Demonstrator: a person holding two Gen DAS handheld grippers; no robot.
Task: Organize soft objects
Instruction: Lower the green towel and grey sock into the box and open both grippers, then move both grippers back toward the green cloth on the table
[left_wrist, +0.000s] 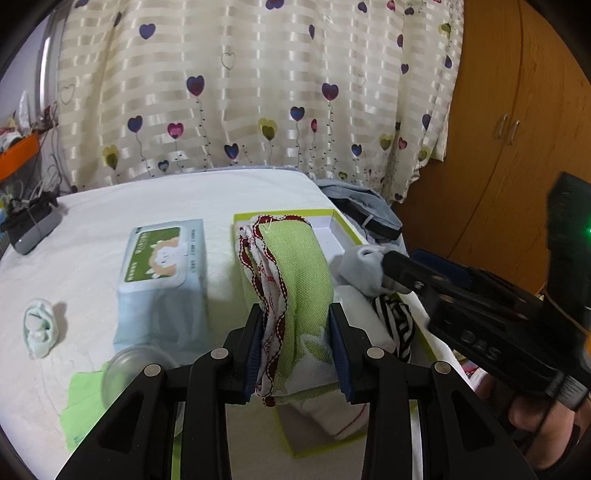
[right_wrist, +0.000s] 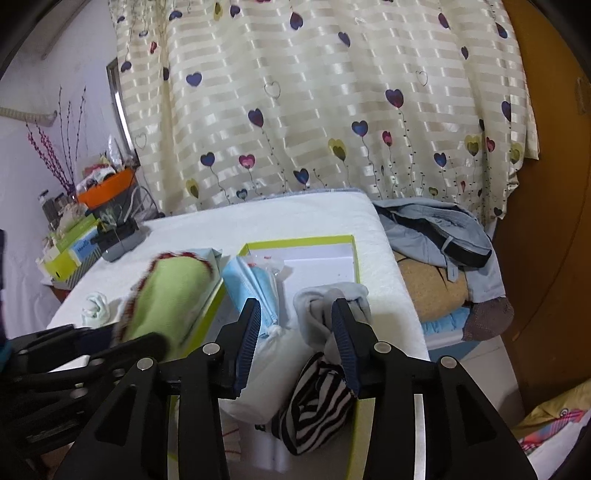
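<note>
My left gripper (left_wrist: 297, 350) is shut on a folded green cloth with red-and-white trim (left_wrist: 295, 266), held above the lime-edged box (left_wrist: 291, 213). The cloth also shows in the right wrist view (right_wrist: 166, 295), blurred. My right gripper (right_wrist: 297, 343) is open over the box (right_wrist: 299, 242), its jaws on either side of a grey sock (right_wrist: 325, 314) without closing on it. It shows in the left wrist view (left_wrist: 388, 269) touching that grey sock (left_wrist: 362, 269). A black-and-white striped sock (right_wrist: 317, 406), a white cloth (right_wrist: 255, 391) and a blue pack (right_wrist: 251, 288) lie in the box.
A wet-wipes pack (left_wrist: 162, 266) stands left of the box on the white bed (left_wrist: 110, 206). A pale rolled sock (left_wrist: 38, 328) lies at the far left. A clear dome (left_wrist: 129, 373) and green paper (left_wrist: 85, 402) sit near me. Clothes (right_wrist: 436, 232) are piled at the right.
</note>
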